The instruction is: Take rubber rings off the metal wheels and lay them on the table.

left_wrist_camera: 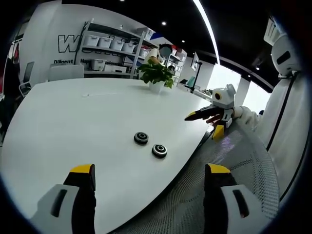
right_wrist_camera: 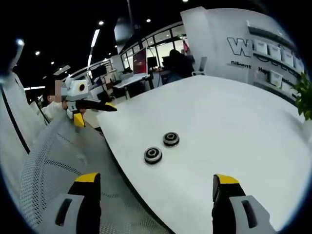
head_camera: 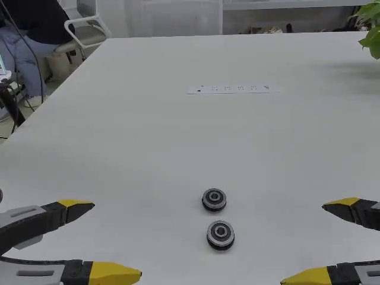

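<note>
Two small metal wheels with black rubber rings lie flat on the white table, one behind the other: the far wheel [head_camera: 214, 199] [left_wrist_camera: 141, 138] [right_wrist_camera: 171, 139] and the near wheel [head_camera: 220, 234] [left_wrist_camera: 159, 150] [right_wrist_camera: 153, 155]. My left gripper [head_camera: 107, 240] [left_wrist_camera: 150, 174] hangs open at the lower left, well left of the wheels, with nothing between its yellow-tipped fingers. My right gripper [head_camera: 323, 240] [right_wrist_camera: 157, 184] stands open at the lower right, also apart from them. Each gripper shows in the other's view, the right gripper [left_wrist_camera: 207, 122] and the left gripper [right_wrist_camera: 92, 111].
A white power strip [head_camera: 233, 89] lies on the table [head_camera: 178, 136] farther back. A chair [head_camera: 83, 32] and a seated person [head_camera: 27, 35] are at the far left. A potted plant [head_camera: 371, 29] [left_wrist_camera: 156, 78] stands at the far right. A white mesh chair back [left_wrist_camera: 234, 161] is near the table's front edge.
</note>
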The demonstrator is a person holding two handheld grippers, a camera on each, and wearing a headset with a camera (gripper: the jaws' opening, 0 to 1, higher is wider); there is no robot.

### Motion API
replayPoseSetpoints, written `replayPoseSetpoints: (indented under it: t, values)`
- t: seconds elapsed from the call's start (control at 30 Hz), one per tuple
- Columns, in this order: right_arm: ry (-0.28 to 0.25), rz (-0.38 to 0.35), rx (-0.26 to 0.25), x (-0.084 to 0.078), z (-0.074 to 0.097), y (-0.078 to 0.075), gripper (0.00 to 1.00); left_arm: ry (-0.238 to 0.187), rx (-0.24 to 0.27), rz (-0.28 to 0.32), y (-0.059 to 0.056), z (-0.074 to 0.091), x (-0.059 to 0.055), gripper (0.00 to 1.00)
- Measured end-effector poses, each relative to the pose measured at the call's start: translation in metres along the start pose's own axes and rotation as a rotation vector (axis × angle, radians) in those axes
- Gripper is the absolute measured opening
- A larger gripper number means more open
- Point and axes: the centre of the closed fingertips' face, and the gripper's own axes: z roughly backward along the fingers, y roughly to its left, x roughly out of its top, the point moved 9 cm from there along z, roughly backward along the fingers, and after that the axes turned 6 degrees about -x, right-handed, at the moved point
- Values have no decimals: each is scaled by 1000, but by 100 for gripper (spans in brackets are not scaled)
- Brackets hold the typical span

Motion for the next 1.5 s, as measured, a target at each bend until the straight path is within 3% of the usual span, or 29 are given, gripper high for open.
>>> replayPoseSetpoints:
  t: [0.2, 0.37, 1.17, 1.33, 1.43, 1.5]
  values:
    - [-2, -10, -4, 0, 0, -1, 98, -5, 4, 12, 0, 0, 0, 93]
    - [27, -25, -10, -2, -1, -1, 99, -8, 3, 18, 0, 0, 0, 94]
    - [77, -46, 3, -7, -1, -1, 93, -3, -3, 29, 1, -1, -1, 94]
    - [71, -45, 5, -7, 0, -1, 91, 30, -33, 36, -2, -1, -3, 87]
    - [73, -45, 2, -7, 0, -1, 90, -9, -22, -15, -2, 0, 3, 92]
    - [74, -46, 3, -7, 0, -1, 90, -17, -14, -18, -2, 1, 3, 95]
